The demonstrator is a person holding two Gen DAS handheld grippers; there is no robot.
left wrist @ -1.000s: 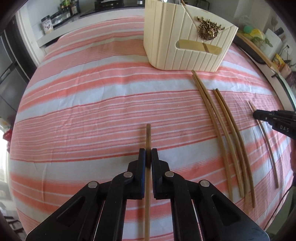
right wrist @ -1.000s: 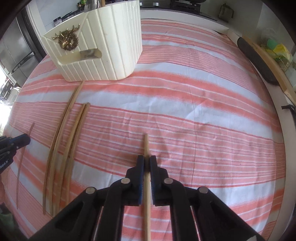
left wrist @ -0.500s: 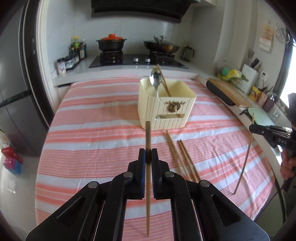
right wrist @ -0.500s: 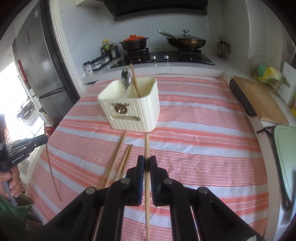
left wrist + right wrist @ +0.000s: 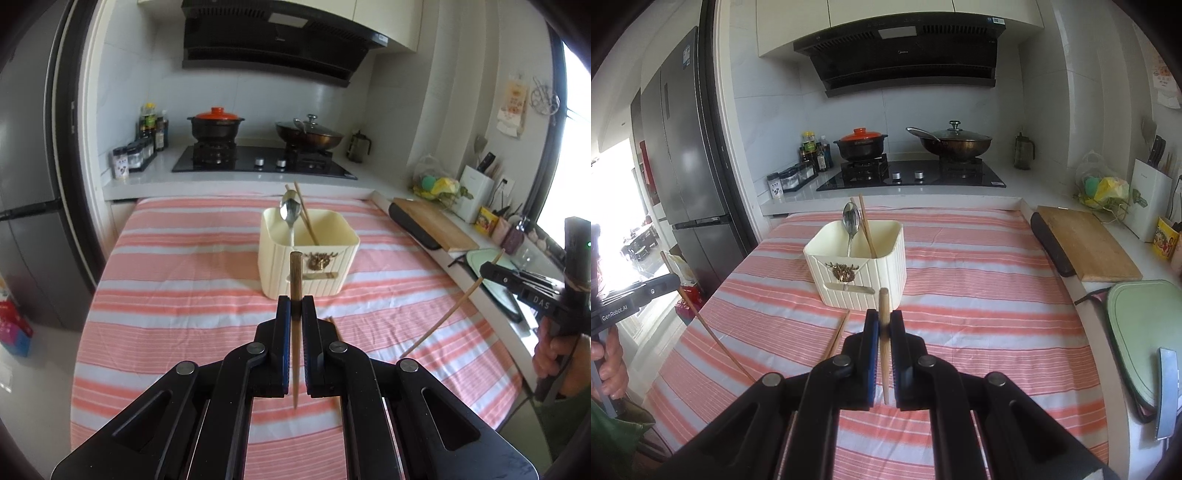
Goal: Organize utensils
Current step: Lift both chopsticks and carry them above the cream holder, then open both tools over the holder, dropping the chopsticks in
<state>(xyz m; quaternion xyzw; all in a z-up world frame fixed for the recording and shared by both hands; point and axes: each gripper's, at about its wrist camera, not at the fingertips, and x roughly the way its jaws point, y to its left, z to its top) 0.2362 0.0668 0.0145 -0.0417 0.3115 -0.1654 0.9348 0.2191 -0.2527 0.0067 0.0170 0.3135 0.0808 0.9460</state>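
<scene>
"DAS" in white caps on side of right gripper (image 5: 488, 273) body, at 3 o'clock in left wrist view. "GenRobot.AI" in white on side of left gripper (image 5: 672, 282) body, at 9 o'clock in right wrist view. Range hood (image 5: 905, 55) at 12 o'clock has a small logo at centre of its lower front edge, too small to read; same for white sticker on its top right corner. Fridge (image 5: 683, 147) at 10 o'clock carries a blue-white label sticker, print illegible. Wall poster (image 5: 511, 107) at 2 o'clock, spice jars' (image 5: 792, 179) labels, yellow packet (image 5: 487, 220): print there, unreadable.
</scene>
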